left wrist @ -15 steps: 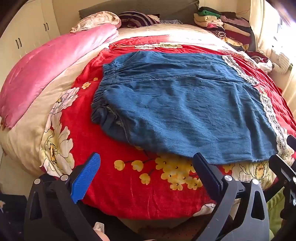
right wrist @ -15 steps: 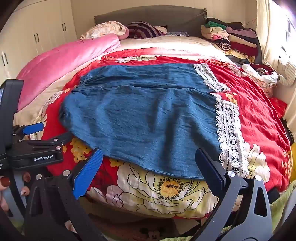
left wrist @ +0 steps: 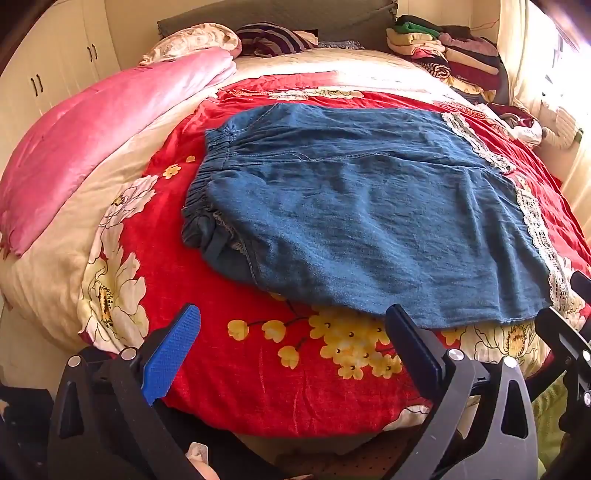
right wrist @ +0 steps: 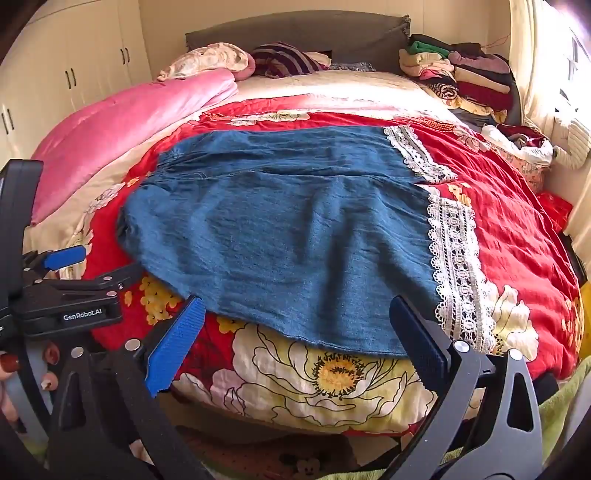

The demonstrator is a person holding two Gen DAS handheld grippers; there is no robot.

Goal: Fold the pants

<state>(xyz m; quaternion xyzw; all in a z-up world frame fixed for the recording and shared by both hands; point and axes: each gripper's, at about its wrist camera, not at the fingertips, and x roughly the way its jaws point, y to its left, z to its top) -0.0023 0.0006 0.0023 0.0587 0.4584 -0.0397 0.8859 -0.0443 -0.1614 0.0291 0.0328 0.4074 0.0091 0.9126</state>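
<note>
Here, blue denim pants (left wrist: pixel 369 221) lie spread flat on a red floral quilt (left wrist: pixel 258 376) covering the bed — elastic waistband (left wrist: pixel 207 192) toward the left, white lace-trimmed leg hems (right wrist: pixel 456 273) toward the right. One leg lies nearer the foot of the bed, the other behind it toward the headboard (right wrist: pixel 295 29); a seam line runs between them.

Left gripper (left wrist: pixel 291 350) — jaws spread wide, nothing between them. It hangs at the near edge of the bed, in front of the pants' lower border, its right finger's tip just shy of the denim edge. No contact with the cloth.

Right gripper (right wrist: pixel 295 332) — also spread wide, holding nothing. It sits at the foot of the bed facing the near leg; in its own view both finger tips overlap the denim's lower edge, though whether they touch it I cannot tell. The left gripper's black body shows at the left of this view, marked GenRobot.AI.

A pink comforter (left wrist: pixel 92 140) lies along the left side of the bed. Folded clothes (right wrist: pixel 461 74) are stacked at the far right corner.
</note>
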